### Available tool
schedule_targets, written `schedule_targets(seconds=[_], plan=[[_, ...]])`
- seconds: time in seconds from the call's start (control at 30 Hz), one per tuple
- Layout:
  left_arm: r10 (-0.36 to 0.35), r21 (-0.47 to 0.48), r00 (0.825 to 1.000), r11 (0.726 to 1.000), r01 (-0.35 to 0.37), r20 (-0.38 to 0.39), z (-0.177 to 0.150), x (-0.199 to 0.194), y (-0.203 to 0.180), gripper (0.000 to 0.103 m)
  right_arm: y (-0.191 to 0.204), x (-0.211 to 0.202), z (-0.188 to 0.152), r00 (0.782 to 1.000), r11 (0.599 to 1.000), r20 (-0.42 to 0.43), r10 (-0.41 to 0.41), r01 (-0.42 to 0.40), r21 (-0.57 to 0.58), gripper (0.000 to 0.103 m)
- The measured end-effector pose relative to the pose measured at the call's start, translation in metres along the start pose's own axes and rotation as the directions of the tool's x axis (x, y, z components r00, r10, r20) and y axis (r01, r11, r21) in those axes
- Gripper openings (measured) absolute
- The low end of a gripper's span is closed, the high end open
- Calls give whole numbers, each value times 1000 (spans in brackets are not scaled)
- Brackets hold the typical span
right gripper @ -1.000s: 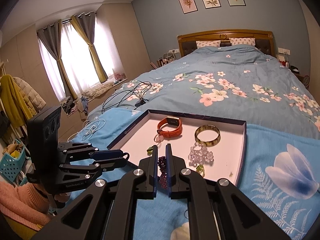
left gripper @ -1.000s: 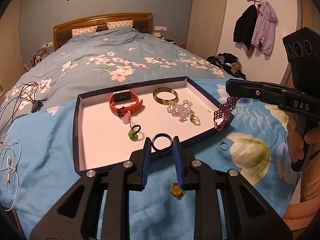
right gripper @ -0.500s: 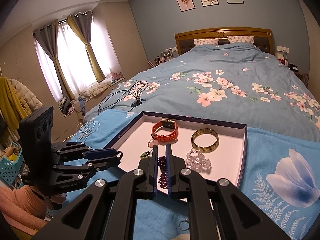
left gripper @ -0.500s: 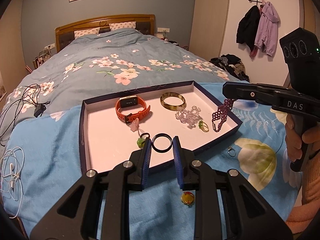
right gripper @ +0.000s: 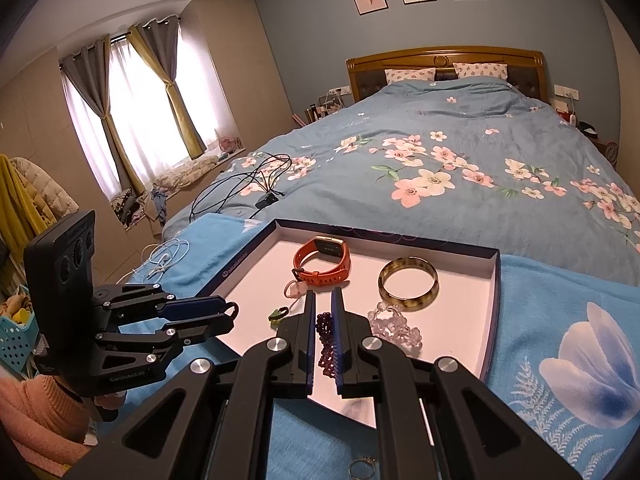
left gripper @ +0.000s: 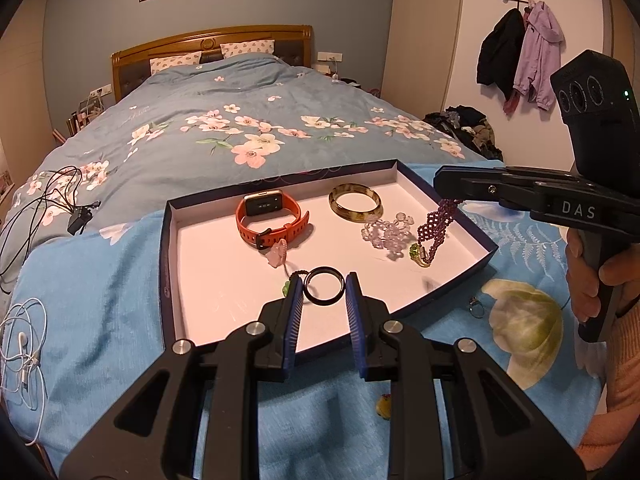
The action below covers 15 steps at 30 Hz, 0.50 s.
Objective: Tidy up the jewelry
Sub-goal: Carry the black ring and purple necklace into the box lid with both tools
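A dark-blue tray (left gripper: 166,264) with a white floor lies on the blue blanket. In it are an orange watch (left gripper: 272,214), a tortoiseshell bangle (left gripper: 354,202), a clear bead bracelet (left gripper: 386,234) and a green-stone ring (left gripper: 418,254). My left gripper (left gripper: 323,280) is shut on a black ring (left gripper: 323,299) above the tray's near edge. My right gripper (right gripper: 323,300) is shut on a purple beaded bracelet (right gripper: 325,340). That bracelet (left gripper: 436,228) hangs over the tray's right part, its lower end by the green-stone ring.
A small silver ring (left gripper: 476,306) lies on the blanket right of the tray, and a yellow trinket (left gripper: 383,406) under my left gripper. White earphones (left gripper: 22,344) and black cables (left gripper: 60,200) lie at the left. A green pendant (right gripper: 278,314) rests in the tray.
My right gripper has carried the purple bracelet from the tray's right rim to over its white floor. The black ring stays in my left gripper.
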<state>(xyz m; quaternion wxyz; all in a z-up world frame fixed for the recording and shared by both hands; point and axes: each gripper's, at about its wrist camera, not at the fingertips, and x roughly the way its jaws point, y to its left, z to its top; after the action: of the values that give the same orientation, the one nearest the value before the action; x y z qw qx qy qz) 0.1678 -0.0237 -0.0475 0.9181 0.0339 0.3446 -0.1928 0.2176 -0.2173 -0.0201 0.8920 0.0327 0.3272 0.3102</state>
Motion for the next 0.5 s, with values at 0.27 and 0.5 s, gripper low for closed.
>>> schedule_targets(seconds=[0.27, 0.5], plan=[[12, -3, 1000, 1000, -12, -22, -1, 12, 4, 22, -3, 13, 3, 1000, 1000, -21, 0, 0, 4, 6], [11, -10, 999, 1000, -11, -34, -1, 19, 7, 22, -6, 19, 3, 999, 1000, -36, -4, 4, 4, 6]])
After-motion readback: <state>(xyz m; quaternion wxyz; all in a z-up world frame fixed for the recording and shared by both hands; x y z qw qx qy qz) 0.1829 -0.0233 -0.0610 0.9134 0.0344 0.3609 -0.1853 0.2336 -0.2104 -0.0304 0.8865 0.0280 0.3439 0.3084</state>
